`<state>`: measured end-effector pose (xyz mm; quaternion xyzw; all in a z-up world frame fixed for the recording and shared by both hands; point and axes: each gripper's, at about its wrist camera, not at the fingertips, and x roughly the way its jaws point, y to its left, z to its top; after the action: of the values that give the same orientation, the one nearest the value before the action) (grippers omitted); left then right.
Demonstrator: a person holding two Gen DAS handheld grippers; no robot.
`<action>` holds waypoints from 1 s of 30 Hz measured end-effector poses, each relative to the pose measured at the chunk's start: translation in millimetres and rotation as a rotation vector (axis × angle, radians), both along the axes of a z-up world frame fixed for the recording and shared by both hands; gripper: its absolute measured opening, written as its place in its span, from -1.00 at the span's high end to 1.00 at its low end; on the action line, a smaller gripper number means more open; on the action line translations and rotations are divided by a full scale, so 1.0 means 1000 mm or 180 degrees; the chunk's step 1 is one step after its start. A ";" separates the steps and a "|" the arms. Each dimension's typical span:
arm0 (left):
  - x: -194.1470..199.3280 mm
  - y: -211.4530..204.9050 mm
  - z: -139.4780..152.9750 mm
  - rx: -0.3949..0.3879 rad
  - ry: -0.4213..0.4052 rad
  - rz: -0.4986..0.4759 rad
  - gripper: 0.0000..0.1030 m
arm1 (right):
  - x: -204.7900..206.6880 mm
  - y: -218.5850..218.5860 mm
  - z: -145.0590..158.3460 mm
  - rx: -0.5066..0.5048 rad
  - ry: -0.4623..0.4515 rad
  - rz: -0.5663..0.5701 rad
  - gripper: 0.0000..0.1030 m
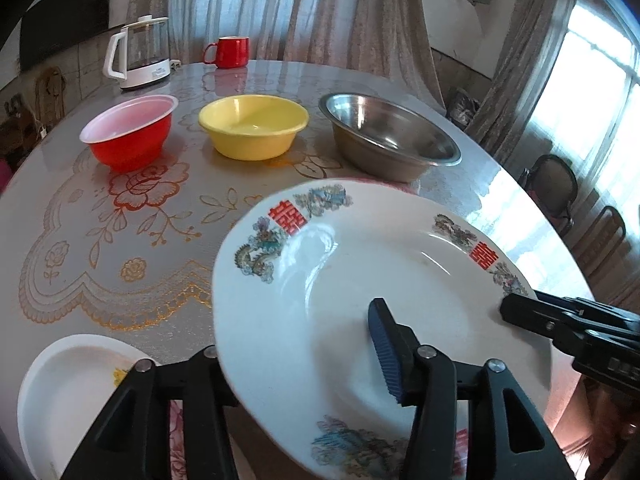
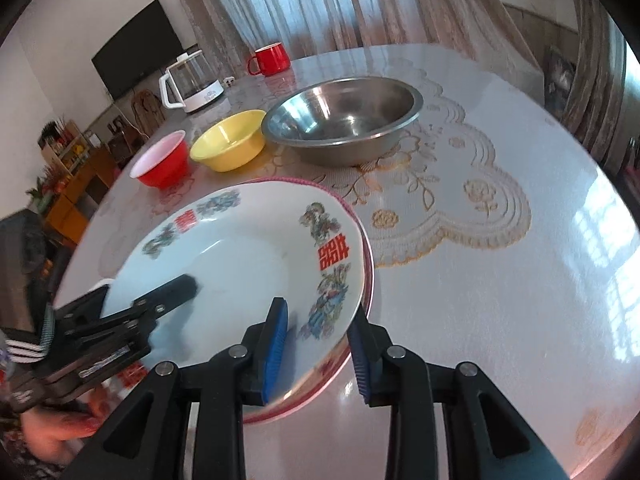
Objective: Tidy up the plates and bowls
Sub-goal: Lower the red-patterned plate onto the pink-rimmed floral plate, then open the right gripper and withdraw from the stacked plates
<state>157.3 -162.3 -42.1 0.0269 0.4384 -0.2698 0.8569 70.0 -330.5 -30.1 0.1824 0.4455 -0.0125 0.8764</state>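
Observation:
A white plate with red characters and dragon prints (image 1: 360, 280) (image 2: 240, 256) is held tilted between both grippers, over a pink-rimmed plate (image 2: 360, 232) on the table. My left gripper (image 1: 300, 352) is shut on the plate's near-left rim, one finger on top, one beneath. My right gripper (image 2: 320, 352) straddles the plate's right rim, its blue pads on each side; it also shows in the left wrist view (image 1: 520, 312). A small white plate (image 1: 68, 384) lies at the near left. A red bowl (image 1: 132, 136), a yellow bowl (image 1: 254, 130) and a steel bowl (image 1: 388, 136) stand in a row behind.
A glass kettle (image 1: 140, 52) and a red mug (image 1: 228, 52) stand at the table's far edge (image 1: 304, 66). Chairs (image 1: 556, 188) stand to the right of the round table. A TV and shelves are at the left wall.

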 end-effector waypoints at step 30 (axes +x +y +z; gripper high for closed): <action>-0.014 0.030 0.038 0.0024 -0.0377 0.0204 -0.36 | -0.021 0.032 0.004 -0.0153 -0.0367 0.0143 0.44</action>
<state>143.4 -132.8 -4.3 0.0320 0.3885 -0.2386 0.8894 49.1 -298.6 -26.5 0.1516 0.3979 0.0069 0.9048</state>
